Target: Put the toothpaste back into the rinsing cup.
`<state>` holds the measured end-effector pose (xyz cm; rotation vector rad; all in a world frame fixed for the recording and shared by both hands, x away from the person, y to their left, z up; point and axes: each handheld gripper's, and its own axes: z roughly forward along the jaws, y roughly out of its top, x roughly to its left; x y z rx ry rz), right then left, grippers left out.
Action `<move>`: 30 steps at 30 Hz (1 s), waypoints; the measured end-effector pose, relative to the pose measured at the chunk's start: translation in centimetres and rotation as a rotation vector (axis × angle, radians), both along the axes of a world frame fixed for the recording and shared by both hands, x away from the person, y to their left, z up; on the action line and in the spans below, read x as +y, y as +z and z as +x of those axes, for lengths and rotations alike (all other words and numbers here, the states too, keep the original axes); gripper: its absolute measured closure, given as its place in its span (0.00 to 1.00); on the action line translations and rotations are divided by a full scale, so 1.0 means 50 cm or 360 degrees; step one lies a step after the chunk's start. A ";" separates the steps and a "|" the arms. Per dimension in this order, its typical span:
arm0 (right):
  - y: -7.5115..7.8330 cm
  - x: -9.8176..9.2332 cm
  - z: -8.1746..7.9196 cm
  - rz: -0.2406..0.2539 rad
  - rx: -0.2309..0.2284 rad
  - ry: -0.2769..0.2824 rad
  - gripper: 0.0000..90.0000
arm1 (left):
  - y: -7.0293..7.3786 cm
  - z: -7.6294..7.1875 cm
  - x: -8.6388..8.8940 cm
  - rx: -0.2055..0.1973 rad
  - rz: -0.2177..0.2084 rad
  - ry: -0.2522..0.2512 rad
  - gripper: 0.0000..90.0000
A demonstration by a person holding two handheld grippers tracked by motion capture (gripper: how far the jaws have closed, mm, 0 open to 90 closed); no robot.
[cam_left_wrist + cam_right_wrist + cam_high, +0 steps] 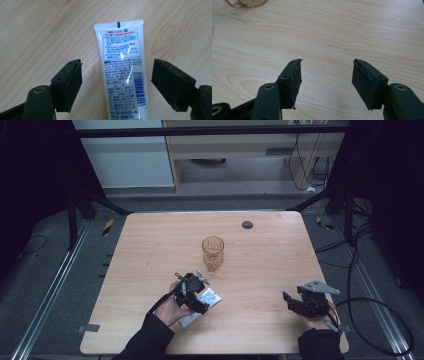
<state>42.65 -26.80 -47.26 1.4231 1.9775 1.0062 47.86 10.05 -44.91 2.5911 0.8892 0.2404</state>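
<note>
From the table's six o'clock edge, the person's left hand (170, 309) reaches in at about seven o'clock and the right hand (320, 312) at about five o'clock. An amber glass (212, 252) stands upright near the table's (150, 245) centre; what it holds I cannot tell. The left gripper (116, 83) hangs over a white toothpaste tube (122, 67), jaws spread wide either side without touching it. The right gripper (325, 83) gapes open over bare wood.
</note>
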 end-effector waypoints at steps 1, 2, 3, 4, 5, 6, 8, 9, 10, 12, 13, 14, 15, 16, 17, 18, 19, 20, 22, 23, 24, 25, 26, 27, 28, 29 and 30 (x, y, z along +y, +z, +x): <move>0.000 0.000 0.000 0.0000 0.0001 -0.0001 0.45 | -0.004 0.002 -0.001 0.0012 0.0002 -0.0004 0.26; 0.000 0.000 0.000 0.0000 0.0002 -0.0001 0.45 | -0.006 0.003 -0.001 0.0014 0.0000 -0.0005 0.26; 0.000 0.000 0.000 0.0000 0.0002 -0.0001 0.45 | -0.006 0.003 -0.001 0.0014 0.0000 -0.0005 0.26; -0.001 0.001 0.001 -0.0001 0.0004 -0.0001 0.45 | -0.010 0.004 -0.002 0.0020 -0.0006 0.0004 0.26; -0.001 0.000 0.001 -0.0003 0.0001 0.0002 0.45 | -0.011 0.005 -0.002 0.0023 0.0000 0.0004 0.26; -0.001 0.001 0.001 -0.0001 0.0003 0.0002 0.45 | -0.013 0.006 -0.003 0.0025 0.0003 0.0003 0.26; -0.001 0.001 0.001 -0.0001 0.0004 0.0002 0.45 | -0.015 0.006 -0.004 0.0029 0.0008 0.0003 0.26; -0.001 0.001 0.001 0.0000 0.0005 0.0003 0.45 | -0.017 0.007 -0.004 0.0031 0.0011 0.0002 0.27; -0.002 0.001 0.001 0.0001 0.0007 0.0005 0.45 | -0.021 0.007 -0.006 0.0037 0.0015 0.0005 0.27; -0.002 0.001 0.001 0.0003 0.0010 0.0005 0.45 | -0.022 0.008 -0.006 0.0038 0.0014 0.0007 0.28; -0.002 0.001 0.001 0.0003 0.0010 0.0005 0.45 | -0.023 0.008 -0.006 0.0039 0.0015 0.0005 0.28; -0.002 0.001 0.001 0.0004 0.0011 0.0005 0.45 | -0.024 0.008 -0.007 0.0044 0.0017 0.0005 0.28; -0.002 0.001 0.001 0.0002 0.0012 0.0005 0.45 | -0.026 0.009 -0.007 0.0045 0.0020 0.0006 0.28; -0.002 0.001 0.002 0.0003 0.0012 0.0007 0.45 | -0.028 0.009 -0.007 0.0050 0.0018 0.0006 0.28; -0.002 0.001 0.002 0.0001 0.0014 0.0007 0.45 | -0.029 0.009 -0.008 0.0052 0.0021 0.0007 0.28; -0.002 0.001 0.002 -0.0001 0.0012 0.0010 0.45 | -0.031 0.010 -0.008 0.0053 0.0014 0.0009 0.29; -0.002 0.001 0.002 -0.0001 0.0012 0.0010 0.45 | -0.031 0.010 -0.008 0.0053 0.0014 0.0009 0.29; -0.002 0.001 0.002 -0.0001 0.0012 0.0010 0.45 | -0.035 0.010 -0.009 0.0058 0.0008 0.0012 0.29; -0.002 0.001 0.002 0.0001 0.0014 0.0008 0.45 | -0.037 0.010 -0.011 0.0063 0.0018 0.0006 0.30; -0.002 0.001 0.002 0.0002 0.0014 0.0007 0.45 | -0.037 0.010 -0.011 0.0063 0.0018 0.0006 0.30; -0.002 0.001 0.002 0.0001 0.0015 0.0007 0.45 | -0.038 0.010 -0.011 0.0065 0.0023 -0.0001 0.32; -0.002 0.001 0.002 0.0001 0.0015 0.0007 0.45 | -0.039 0.009 -0.013 0.0060 0.0028 -0.0005 0.32; -0.002 0.001 0.002 0.0001 0.0015 0.0007 0.45 | -0.039 0.008 -0.014 0.0055 0.0029 -0.0007 0.32; -0.002 0.001 0.002 0.0001 0.0015 0.0008 0.45 | -0.039 0.007 -0.015 0.0059 0.0020 -0.0006 0.34; -0.002 0.001 0.002 -0.0002 0.0012 0.0010 0.45 | -0.039 0.007 -0.015 0.0058 0.0016 -0.0010 0.36; -0.002 0.001 0.002 0.0001 0.0013 0.0010 0.45 | -0.039 0.006 -0.015 0.0062 0.0012 -0.0016 0.38; -0.002 0.001 0.002 0.0000 0.0015 0.0010 0.45 | -0.040 0.004 -0.016 0.0053 0.0010 -0.0015 0.41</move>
